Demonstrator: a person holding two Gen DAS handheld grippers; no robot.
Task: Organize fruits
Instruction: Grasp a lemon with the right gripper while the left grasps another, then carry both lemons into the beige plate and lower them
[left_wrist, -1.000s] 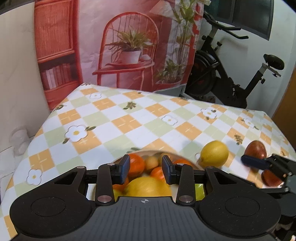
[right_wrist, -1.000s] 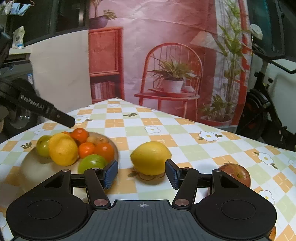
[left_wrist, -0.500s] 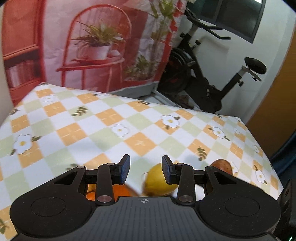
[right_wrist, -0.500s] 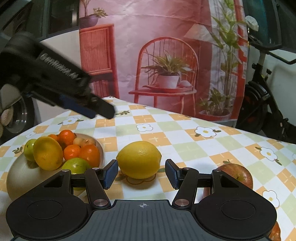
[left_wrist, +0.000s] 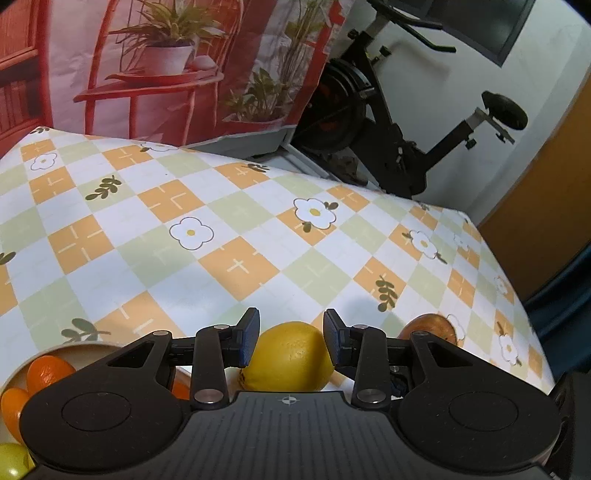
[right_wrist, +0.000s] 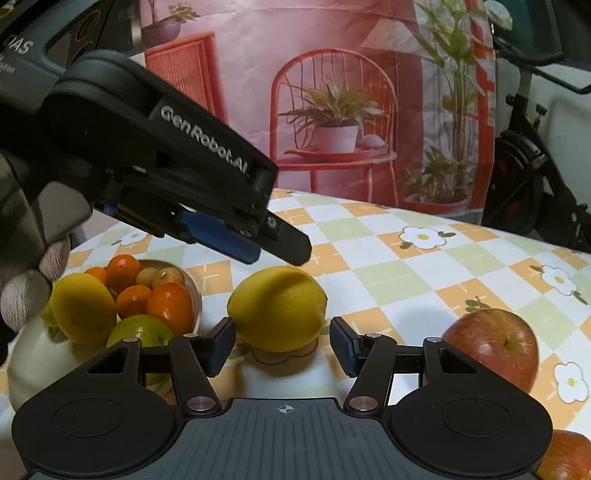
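Note:
A yellow lemon (right_wrist: 277, 308) lies on the checked tablecloth, just right of a cream bowl (right_wrist: 37, 356) that holds oranges, another lemon and green fruit. My left gripper (right_wrist: 280, 247) hangs just above the lemon, tilted down, open and narrow. In the left wrist view the lemon (left_wrist: 288, 356) shows below the left gripper (left_wrist: 290, 332), with the bowl's rim (left_wrist: 74, 346) at the lower left. My right gripper (right_wrist: 282, 347) is open, low over the table, with the lemon just beyond its fingertips. A red apple (right_wrist: 491, 345) lies to the right, also seen as the apple (left_wrist: 430, 328).
A second red fruit (right_wrist: 569, 454) sits at the lower right corner. The table's far edge and right edge (left_wrist: 509, 280) drop toward an exercise bike (left_wrist: 388, 122). A gloved hand (right_wrist: 29, 295) holds the left gripper beside the bowl.
My left gripper has swung right, from over the bowl to over the lemon. The right gripper has edged nearer the lemon. Neither gripper's jaw gap has changed.

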